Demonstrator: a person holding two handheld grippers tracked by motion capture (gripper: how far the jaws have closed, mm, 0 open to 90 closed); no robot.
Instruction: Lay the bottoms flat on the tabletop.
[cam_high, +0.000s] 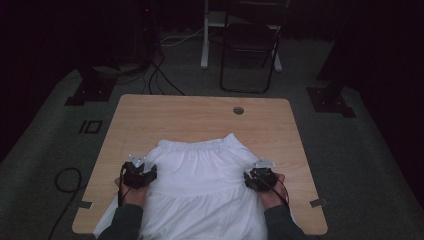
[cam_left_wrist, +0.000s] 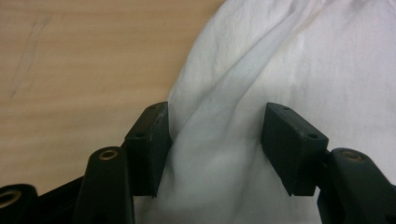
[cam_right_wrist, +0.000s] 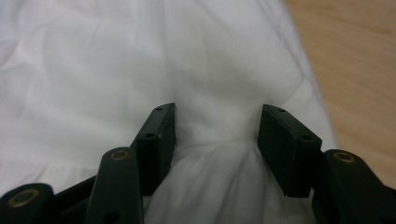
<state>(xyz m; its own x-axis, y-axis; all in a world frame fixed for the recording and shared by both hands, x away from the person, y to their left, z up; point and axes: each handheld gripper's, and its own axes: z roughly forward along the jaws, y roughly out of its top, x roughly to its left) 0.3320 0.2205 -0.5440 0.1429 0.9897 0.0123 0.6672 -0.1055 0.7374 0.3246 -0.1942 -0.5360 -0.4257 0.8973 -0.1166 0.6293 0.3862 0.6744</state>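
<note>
A white garment (cam_high: 200, 175) is lying spread on the wooden table (cam_high: 200, 115), its gathered waistband pointing toward the table's far edge and its lower part hanging over the near edge between the person's two forearms. At the garment's left edge the left gripper (cam_high: 142, 172) is sitting low against the cloth, held by the person's left hand (cam_high: 132, 192). In the left gripper view (cam_left_wrist: 215, 140) its jaws are standing wide apart, with a raised fold of the white cloth lying between them; the left pad is touching the fold's side while the right pad is standing clear of it, so the cloth is not being pinched. Bare table wood is showing just left of that fold. At the garment's right edge the right gripper (cam_high: 256, 176) is resting on the cloth, held by the right hand (cam_high: 272, 195). In the right gripper view (cam_right_wrist: 217, 140) its jaws are also standing apart, a bunched ridge of cloth sitting between them without being pressed from both sides. Beyond the table's far edge a dark folding chair (cam_high: 250, 45) is standing on the floor.
</note>
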